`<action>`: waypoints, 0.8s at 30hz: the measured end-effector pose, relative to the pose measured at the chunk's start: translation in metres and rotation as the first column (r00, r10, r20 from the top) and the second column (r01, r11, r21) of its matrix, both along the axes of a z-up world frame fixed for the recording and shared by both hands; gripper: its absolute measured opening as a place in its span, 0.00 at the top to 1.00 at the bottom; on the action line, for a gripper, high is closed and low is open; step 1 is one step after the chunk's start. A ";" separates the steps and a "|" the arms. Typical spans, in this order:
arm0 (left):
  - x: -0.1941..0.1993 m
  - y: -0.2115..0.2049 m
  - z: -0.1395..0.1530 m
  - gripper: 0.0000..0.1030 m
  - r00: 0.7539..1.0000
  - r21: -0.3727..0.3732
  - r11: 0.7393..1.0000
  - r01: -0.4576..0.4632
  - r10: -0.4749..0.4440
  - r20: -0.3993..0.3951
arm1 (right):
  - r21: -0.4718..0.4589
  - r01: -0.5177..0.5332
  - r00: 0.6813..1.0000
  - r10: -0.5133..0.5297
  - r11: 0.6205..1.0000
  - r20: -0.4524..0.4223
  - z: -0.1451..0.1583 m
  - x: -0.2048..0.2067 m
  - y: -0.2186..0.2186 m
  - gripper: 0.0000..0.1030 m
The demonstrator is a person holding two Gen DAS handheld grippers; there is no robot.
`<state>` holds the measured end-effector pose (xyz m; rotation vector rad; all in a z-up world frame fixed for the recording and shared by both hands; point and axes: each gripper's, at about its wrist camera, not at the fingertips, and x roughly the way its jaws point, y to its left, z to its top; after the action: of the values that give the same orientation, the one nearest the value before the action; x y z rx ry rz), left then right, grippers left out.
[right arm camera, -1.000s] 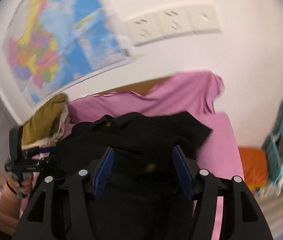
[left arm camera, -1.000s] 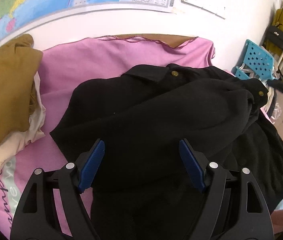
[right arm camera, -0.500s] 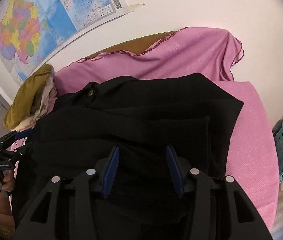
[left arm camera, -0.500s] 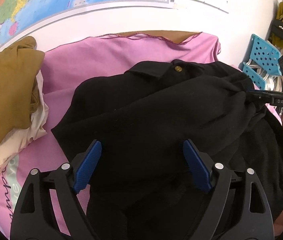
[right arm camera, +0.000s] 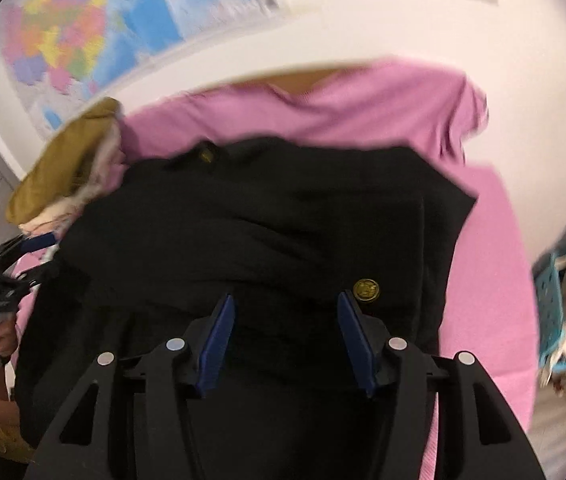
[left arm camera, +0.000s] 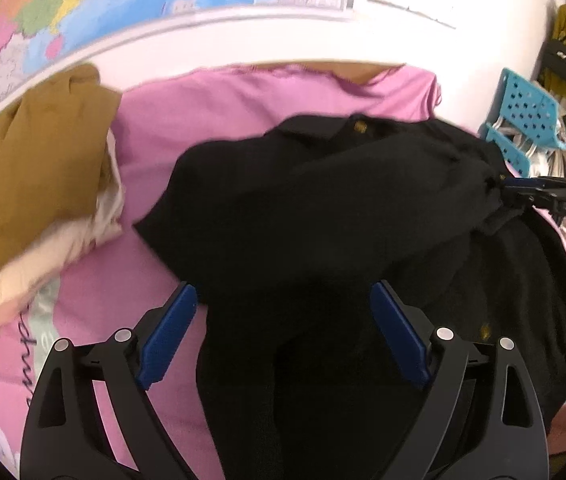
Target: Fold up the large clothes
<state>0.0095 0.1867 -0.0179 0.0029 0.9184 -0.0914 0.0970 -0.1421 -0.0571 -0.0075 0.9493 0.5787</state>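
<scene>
A large black coat [left arm camera: 323, 216] with gold buttons lies crumpled on a pink-covered bed [left arm camera: 211, 120]. It also fills the middle of the right wrist view [right arm camera: 283, 224]. My left gripper [left arm camera: 283, 332] is open, its blue pads on either side of the coat's near part, with black cloth between them. My right gripper [right arm camera: 285, 332] is open over the coat's near edge, a gold button [right arm camera: 366, 289] just beyond its right pad. In the left wrist view the right gripper [left arm camera: 531, 192] shows at the coat's right edge.
A pile of mustard and cream clothes [left arm camera: 31, 184] lies at the bed's left. A map [left arm camera: 83, 4] and wall sockets hang on the white wall behind. Blue plastic baskets [left arm camera: 523, 120] stand to the right of the bed.
Both grippers have drawn back toward the coat's near side. The right gripper's jaws narrowed half a second ago and are a little wider now. The coat's right side has bunched up.
</scene>
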 end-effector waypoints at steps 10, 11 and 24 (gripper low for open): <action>-0.055 0.005 -0.002 0.12 0.999 -0.004 0.999 -0.050 0.050 -0.008 | 0.070 0.002 0.999 -0.005 0.998 0.041 0.027 -0.043 -0.031 0.27; -0.061 0.005 -0.001 0.11 0.999 -0.003 0.999 -0.052 0.052 -0.006 | 0.079 0.001 0.999 -0.004 0.997 0.038 0.028 -0.050 -0.035 0.26; -0.116 0.010 -0.005 0.07 0.995 -0.019 0.995 -0.096 0.095 -0.024 | 0.190 0.079 0.996 -0.069 0.979 -0.060 0.005 -0.125 -0.105 0.15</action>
<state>-0.1067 0.1966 -0.0231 -0.0613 0.9392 -0.0119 -0.0279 -0.2472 -0.0523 0.2165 0.9376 0.6019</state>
